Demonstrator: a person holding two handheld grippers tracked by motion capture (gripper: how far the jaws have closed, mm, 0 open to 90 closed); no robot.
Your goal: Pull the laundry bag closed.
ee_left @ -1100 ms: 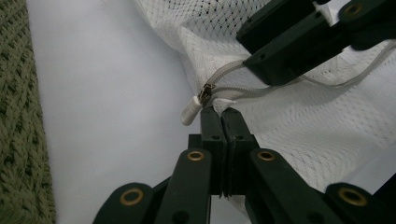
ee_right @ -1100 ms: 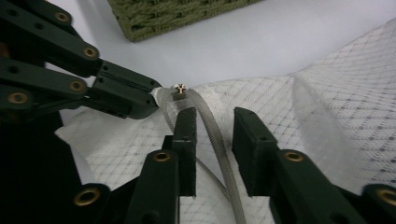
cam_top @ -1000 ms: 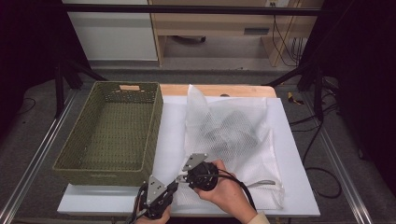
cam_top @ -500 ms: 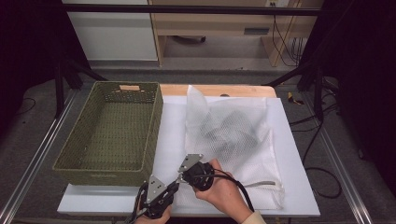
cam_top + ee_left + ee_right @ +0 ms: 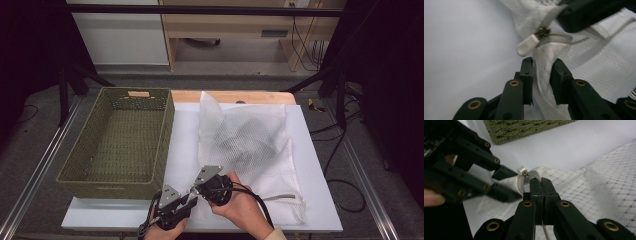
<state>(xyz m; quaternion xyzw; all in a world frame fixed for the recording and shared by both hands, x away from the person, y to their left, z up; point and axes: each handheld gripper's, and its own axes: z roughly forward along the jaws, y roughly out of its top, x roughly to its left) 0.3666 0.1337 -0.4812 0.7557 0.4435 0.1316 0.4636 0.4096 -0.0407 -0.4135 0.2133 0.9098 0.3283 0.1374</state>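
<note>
The work in hand is opening a white mesh laundry bag (image 5: 250, 150) that lies on the white worktop (image 5: 185, 135), just right of the green woven basket (image 5: 120, 142), with something dark inside it. Both claws meet at the bag's near corner, the one closest to the basket's front right corner. The right claw (image 5: 543, 185) is fully closed, pinching the zipper tape (image 5: 522, 186) and mesh right beside the slider. The left claw (image 5: 543, 72) has a bunched fold of the same corner between its jaws, just below the white zipper pull (image 5: 527, 45); its jaws have just been opening, so the fold sits between them with the pads looking loosened, close to the cloth but no longer clamping it. By my reading this is the regrip step: the bag end is anchored by the right claw while the left lets go of the fabric to go for the pull. The next move calls for the left claw to rise a little towards that pull tab, close on it squarely, and draw it along the zipper away from the basket, while the right claw keeps the tape taut.
</note>
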